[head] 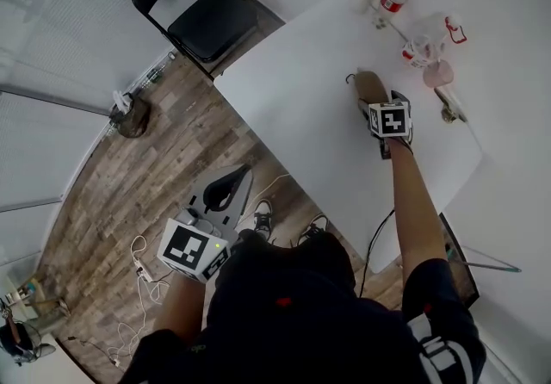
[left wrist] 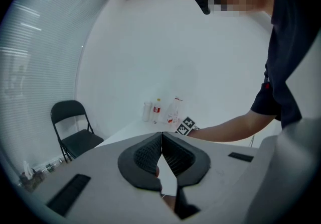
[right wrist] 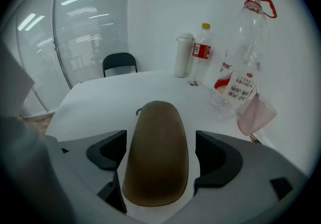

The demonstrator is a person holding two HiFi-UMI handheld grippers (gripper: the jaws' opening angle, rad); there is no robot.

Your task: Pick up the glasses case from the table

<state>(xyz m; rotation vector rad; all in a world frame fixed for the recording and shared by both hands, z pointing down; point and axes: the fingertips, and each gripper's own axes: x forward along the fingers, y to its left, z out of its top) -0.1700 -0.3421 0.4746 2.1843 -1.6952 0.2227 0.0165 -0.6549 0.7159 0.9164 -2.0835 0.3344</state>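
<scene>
The glasses case (right wrist: 156, 152) is a brown, rounded oblong lying flat on the white table (right wrist: 95, 102). My right gripper (right wrist: 159, 153) stands over it, open, one jaw on each side of the case with a strip of white table showing between each pad and the case. In the head view the case (head: 368, 83) pokes out beyond the right gripper (head: 374, 107) near the table's middle. My left gripper (head: 225, 191) hangs off the table above the wooden floor, shut and empty; in its own view the left gripper (left wrist: 161, 153) has its pads meeting.
Beyond the case stand a clear plastic bottle (right wrist: 246, 67) with a red loop, a red-labelled bottle (right wrist: 201, 52), a white tumbler (right wrist: 182, 57) and a pink cup (right wrist: 257, 115). A black folding chair (head: 202, 12) stands past the table's far corner. Cables (head: 142, 279) lie on the floor.
</scene>
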